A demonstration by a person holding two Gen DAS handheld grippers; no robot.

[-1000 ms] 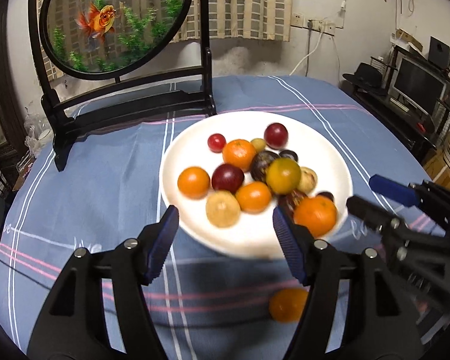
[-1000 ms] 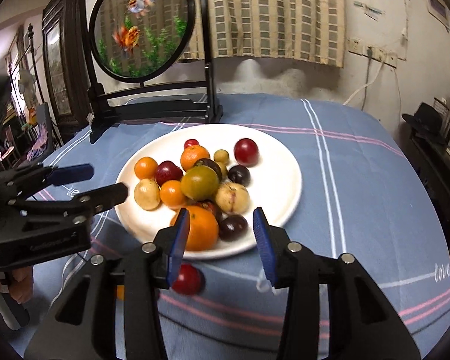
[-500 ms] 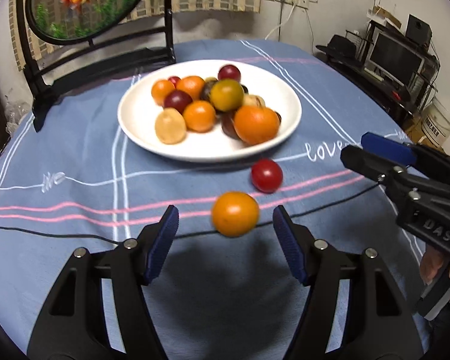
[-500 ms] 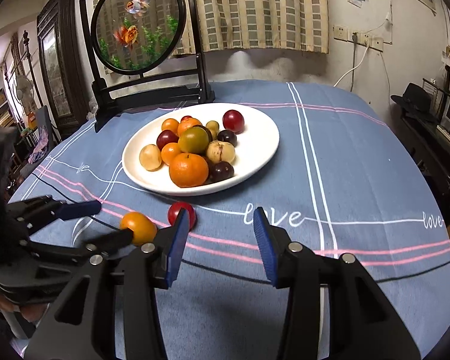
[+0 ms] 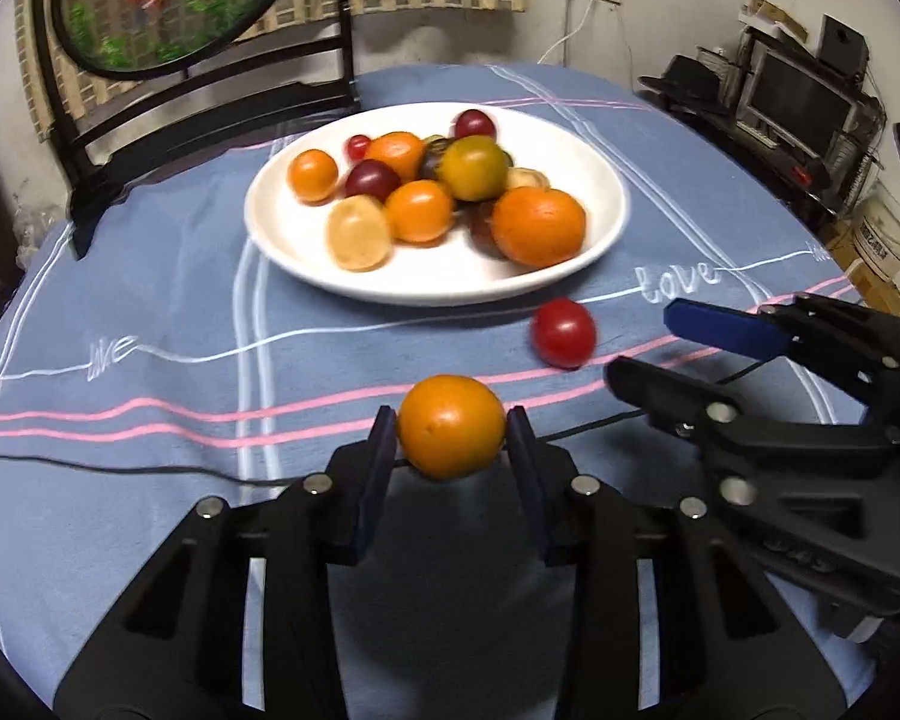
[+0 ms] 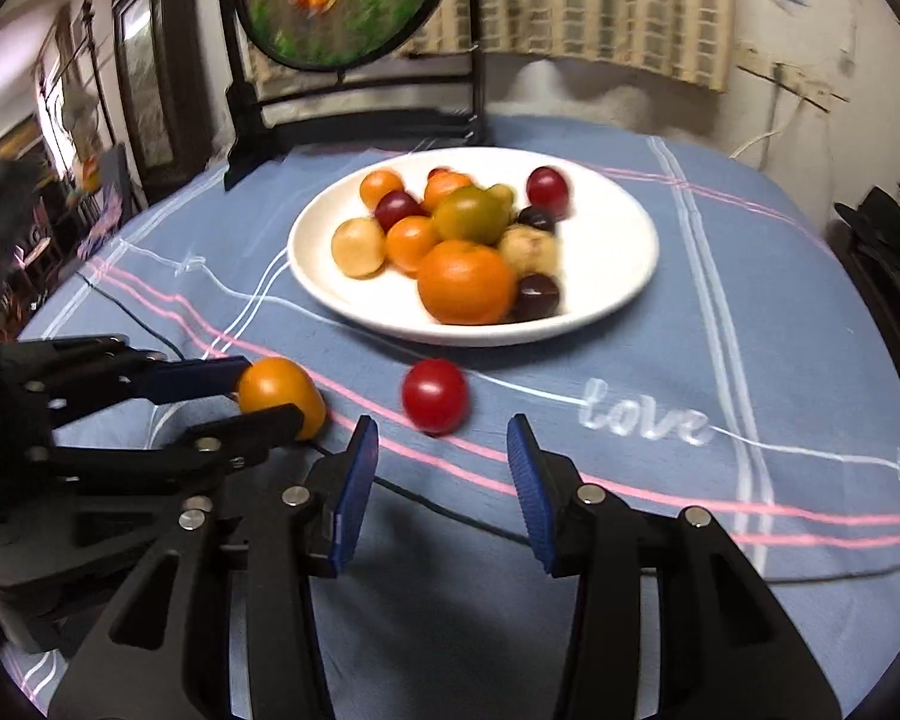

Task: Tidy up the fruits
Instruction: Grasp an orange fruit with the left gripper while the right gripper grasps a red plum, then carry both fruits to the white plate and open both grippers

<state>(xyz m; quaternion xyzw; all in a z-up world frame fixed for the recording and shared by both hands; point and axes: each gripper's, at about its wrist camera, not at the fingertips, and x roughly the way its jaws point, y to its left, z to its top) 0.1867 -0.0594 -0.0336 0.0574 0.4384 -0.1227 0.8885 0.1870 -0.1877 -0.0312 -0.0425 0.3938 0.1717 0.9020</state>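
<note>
**Left wrist view: orange pinched, tomato loose by plate**

Left wrist view: left gripper [image 5: 452, 429] pinching an orange [image 5: 452, 425] between both pads, just short of the plate [image 5: 306, 264]. Seen from the right wrist view too, orange [image 6: 281, 394] clamped in the left gripper [image 6: 258, 396], its near finger covering the fruit's lower edge. Cannot tell whether the orange touches the cloth or hangs just above it.

Right gripper [image 6: 443, 459] spread wide, nothing between the pads, pointed at a red tomato [image 6: 435, 396] lying on the cloth just before the plate [image 6: 606, 300]. Same tomato [image 5: 563, 333] in the left view, between plate rim and right gripper [image 5: 660, 348].

Heaped on the plate: a large orange [image 6: 466, 282] at the near edge, a greenish fruit [image 6: 471, 215] on top, a pale yellow one [image 6: 358, 246] to the plate's left, dark plums [image 6: 537, 296] partly tucked behind the large orange, a red plum [image 6: 547, 189] at the far side. Motion blur over all of it; smaller fruits in the middle of the heap hard to tell apart, several half hidden.

Under the plate, a blue tablecloth [image 5: 150, 312] with pink and white stripes and "love" stitched in white. Thin black cable [image 5: 120, 468] across the cloth nearer than the plate. Beyond the plate, a round goldfish panel [image 6: 342, 0] in a black stand, blurred, top cut off. Behind that, a checked curtain [image 6: 600, 6] and white wall. Right of the plate, past the table edge, a monitor [image 5: 804, 111] among dim clutter.
</note>
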